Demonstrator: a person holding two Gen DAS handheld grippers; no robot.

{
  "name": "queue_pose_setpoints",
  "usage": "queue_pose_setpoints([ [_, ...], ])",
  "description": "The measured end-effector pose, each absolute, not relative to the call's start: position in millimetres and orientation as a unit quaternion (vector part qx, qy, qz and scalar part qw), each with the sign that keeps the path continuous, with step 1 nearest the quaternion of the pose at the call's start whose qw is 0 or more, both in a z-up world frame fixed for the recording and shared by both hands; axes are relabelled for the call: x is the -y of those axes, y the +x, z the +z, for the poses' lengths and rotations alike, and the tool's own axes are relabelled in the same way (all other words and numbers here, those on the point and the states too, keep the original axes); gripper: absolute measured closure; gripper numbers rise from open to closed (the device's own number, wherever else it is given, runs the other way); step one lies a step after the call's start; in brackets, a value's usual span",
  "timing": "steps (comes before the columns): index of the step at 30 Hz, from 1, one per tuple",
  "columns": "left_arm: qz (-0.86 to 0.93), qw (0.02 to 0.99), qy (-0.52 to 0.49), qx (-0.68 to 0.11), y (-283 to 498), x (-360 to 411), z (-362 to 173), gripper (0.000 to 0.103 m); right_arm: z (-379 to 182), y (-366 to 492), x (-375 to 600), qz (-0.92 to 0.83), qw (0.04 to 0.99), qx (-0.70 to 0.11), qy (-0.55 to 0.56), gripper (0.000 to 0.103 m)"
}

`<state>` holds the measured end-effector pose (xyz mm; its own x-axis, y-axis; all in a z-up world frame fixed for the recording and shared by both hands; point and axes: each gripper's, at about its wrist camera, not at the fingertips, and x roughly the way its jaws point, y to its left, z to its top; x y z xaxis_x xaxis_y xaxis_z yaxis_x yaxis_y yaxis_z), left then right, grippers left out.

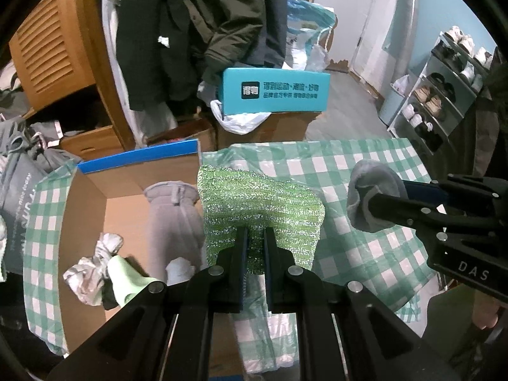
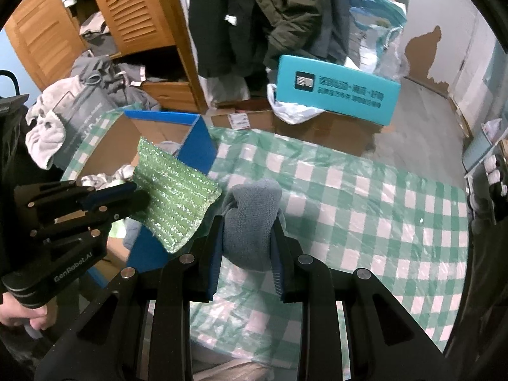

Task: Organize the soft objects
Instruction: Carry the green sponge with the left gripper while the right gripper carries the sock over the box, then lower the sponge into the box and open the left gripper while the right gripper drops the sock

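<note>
Lettering "GenRobot.AI" marks the left gripper (image 2: 135, 195), clamped on a green cloth (image 2: 173, 197). "DAS" marks the right gripper (image 1: 370, 201), clamped on a grey sock (image 1: 371, 190).

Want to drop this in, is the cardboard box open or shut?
Open: the cardboard box shows no lid, and grey clothing lies visible inside.
</note>
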<state>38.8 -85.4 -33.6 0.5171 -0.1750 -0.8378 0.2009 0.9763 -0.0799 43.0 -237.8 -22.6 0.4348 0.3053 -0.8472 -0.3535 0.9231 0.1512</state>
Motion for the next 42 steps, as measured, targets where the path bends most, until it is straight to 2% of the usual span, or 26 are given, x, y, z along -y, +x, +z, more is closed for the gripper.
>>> queue_pose_setpoints([
  [24, -0.064, 0.876, -0.032, -0.477, 23.2, -11.4, -30.6, 0.094, -15.1, 55.2, 139.6, 0.256, 0.825, -0.502, -0.049, 0.077],
  [42, -0.005, 0.863, -0.037, -0.503, 29.2, -60.5, -59.2, 0.093, -38.9, 60.8, 72.9, 0.292, 0.794, -0.528, -0.08, 0.077],
])
